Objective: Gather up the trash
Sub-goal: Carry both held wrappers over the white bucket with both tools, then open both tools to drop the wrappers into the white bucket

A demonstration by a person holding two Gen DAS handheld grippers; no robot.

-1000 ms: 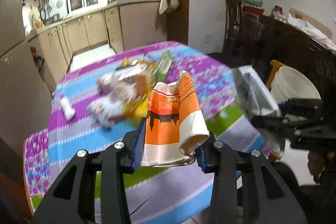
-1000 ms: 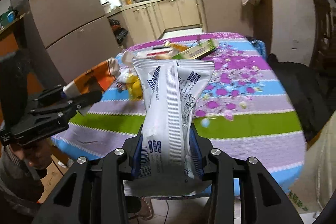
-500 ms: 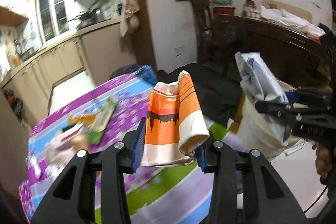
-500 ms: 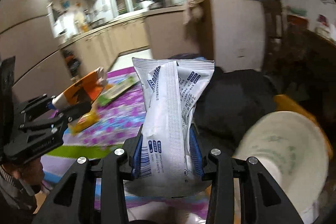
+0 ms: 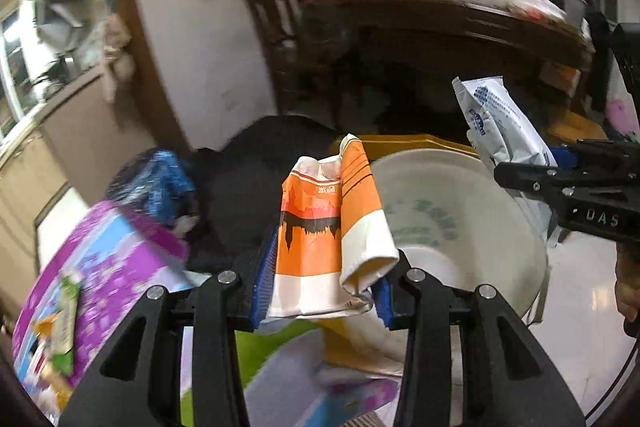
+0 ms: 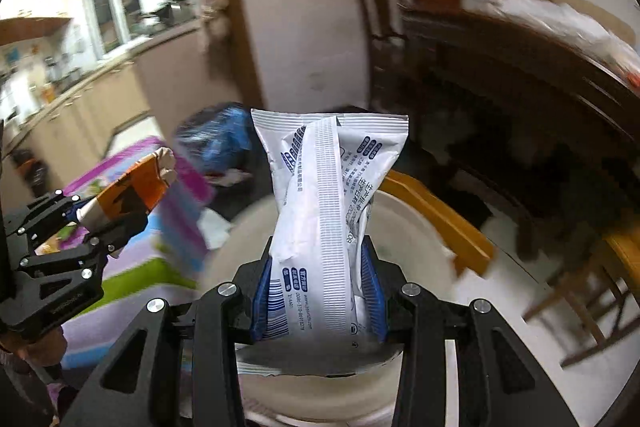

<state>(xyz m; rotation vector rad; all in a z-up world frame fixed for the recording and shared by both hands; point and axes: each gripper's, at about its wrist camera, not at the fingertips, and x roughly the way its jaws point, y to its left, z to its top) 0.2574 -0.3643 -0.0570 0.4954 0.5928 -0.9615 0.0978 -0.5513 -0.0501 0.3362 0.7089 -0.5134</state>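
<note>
My left gripper (image 5: 322, 283) is shut on a crushed orange and white paper cup (image 5: 328, 231), held in the air at the table's edge in front of a white bucket (image 5: 460, 227). My right gripper (image 6: 320, 291) is shut on a white and blue plastic wrapper (image 6: 326, 203), held right over the same white bucket (image 6: 404, 239). The right gripper with its wrapper (image 5: 504, 131) shows at the right of the left wrist view. The left gripper with the cup (image 6: 132, 187) shows at the left of the right wrist view.
A table with a purple, blue and green cloth (image 5: 108, 267) lies to the left, with more wrappers (image 5: 64, 323) on it. A yellow wooden chair (image 6: 436, 215) stands behind the bucket. A dark wooden sideboard (image 5: 460, 27) lines the far wall. A blue bag (image 5: 160, 183) sits beyond the table.
Both grippers have swung right, away from the table, still holding their trash. The white bucket now fills the view under the right gripper and sits just beyond the left one.
</note>
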